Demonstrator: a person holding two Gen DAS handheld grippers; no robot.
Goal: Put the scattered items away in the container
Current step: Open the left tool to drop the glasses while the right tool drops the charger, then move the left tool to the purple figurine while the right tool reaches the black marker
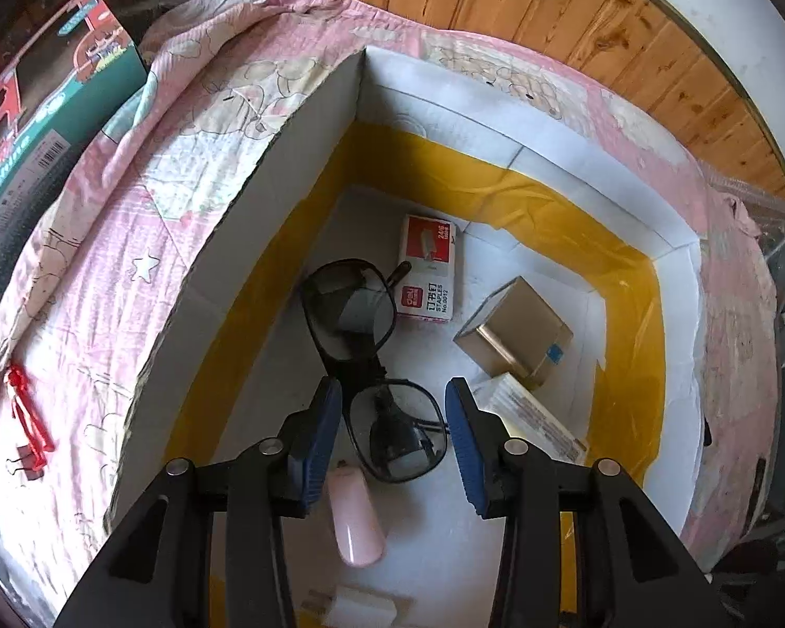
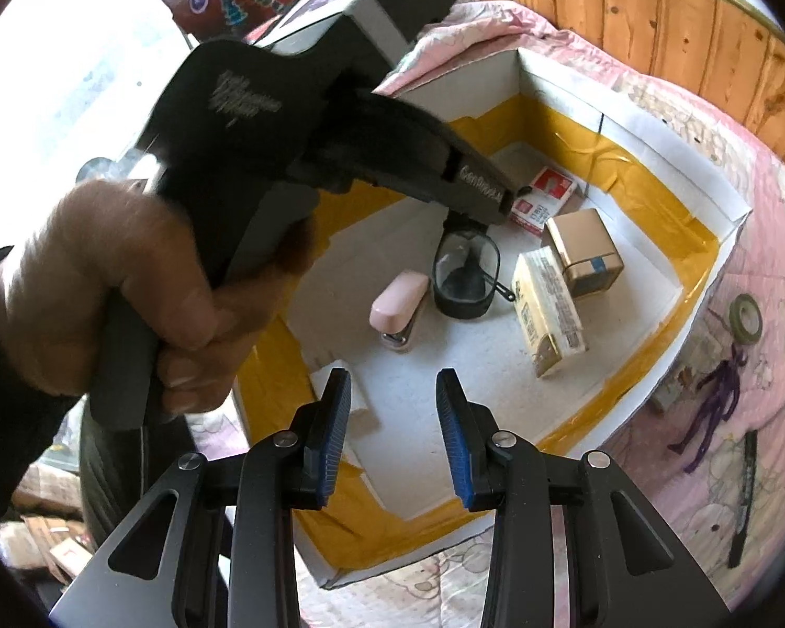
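A white cardboard container (image 1: 298, 157) lined with yellow tape lies open on a pink sheet. Inside it are black-framed glasses (image 1: 350, 309), a red and white staples box (image 1: 428, 267), a small brown carton (image 1: 515, 337), a cream packet (image 1: 534, 418) and a pink stapler (image 1: 356, 518). My left gripper (image 1: 394, 403) hangs open over the glasses, one lens showing between its fingers, which do not touch it. In the right wrist view a hand (image 2: 131, 288) holds that gripper above the glasses (image 2: 466, 272). My right gripper (image 2: 392, 439) is open and empty over the container's near edge (image 2: 340, 570).
On the sheet left of the container lie red clips (image 1: 26, 413) and a black binder clip (image 1: 21, 466). To its right are a purple figure (image 2: 717, 397), a tape roll (image 2: 746, 316) and a black strip (image 2: 743, 497). A green printed box (image 1: 52, 120) stands at the far left, with wood panelling behind.
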